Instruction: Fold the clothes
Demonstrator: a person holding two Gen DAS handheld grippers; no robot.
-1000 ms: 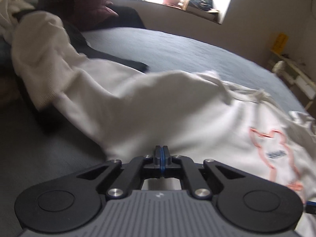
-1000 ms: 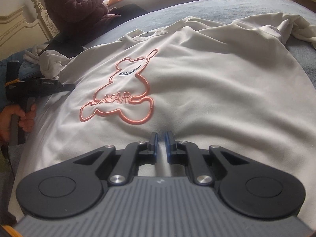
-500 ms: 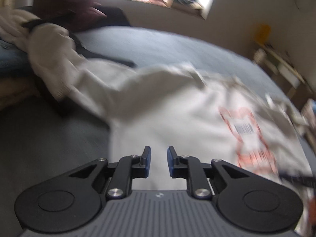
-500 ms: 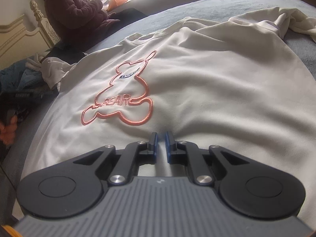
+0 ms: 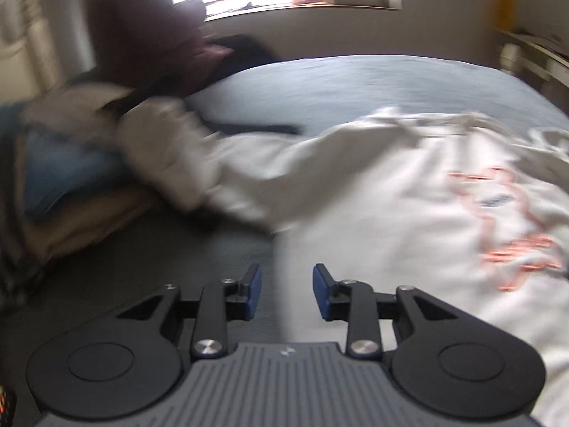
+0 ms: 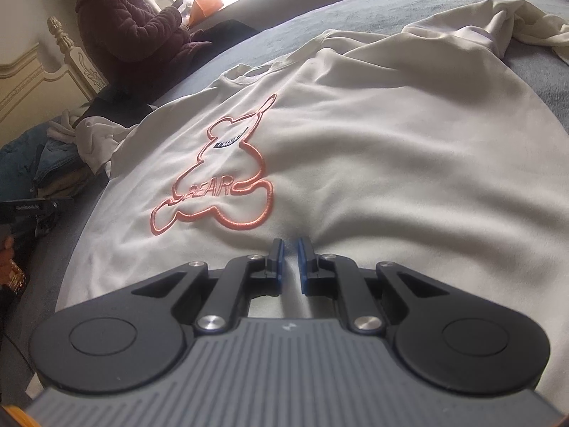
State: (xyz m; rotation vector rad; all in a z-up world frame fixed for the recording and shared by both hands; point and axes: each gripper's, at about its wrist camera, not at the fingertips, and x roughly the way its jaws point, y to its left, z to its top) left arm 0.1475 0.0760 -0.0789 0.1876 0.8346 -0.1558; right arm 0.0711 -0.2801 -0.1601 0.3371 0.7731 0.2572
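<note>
Left gripper (image 5: 286, 291): jaws stand well apart, nothing between the blue pads (image 5: 253, 291). It is held low over the side edge of the cream sweatshirt (image 5: 391, 220), the fabric edge lying just ahead of the gap; contact with the cloth cannot be confirmed, as this view is blurred. In the right wrist view the same tool (image 6: 35, 206) appears at the far left, level and off the sweatshirt's edge, with part of the holding hand (image 6: 9, 259) below it.

Right gripper (image 6: 288, 263): jaws nearly together, a narrow gap remaining between the pads. The fingertips (image 6: 275, 259) press at the sweatshirt's lower hem, and the fabric puckers into creases radiating from that point. Whether cloth is actually pinched between the pads cannot be told. The tool points up the garment, toward the collar.

Sweatshirt (image 6: 391, 149): spread front-up on the grey bedspread (image 6: 355, 10), orange bear outline (image 6: 217, 181) with the word "BEAR" uppermost. One sleeve (image 5: 220, 163) runs out to the side over a pile of folded clothes (image 5: 64, 192); the other sleeve (image 6: 526, 25) lies bunched at the far corner.

A seated person in a dark maroon jacket (image 6: 131, 32) is at the head of the bed.
</note>
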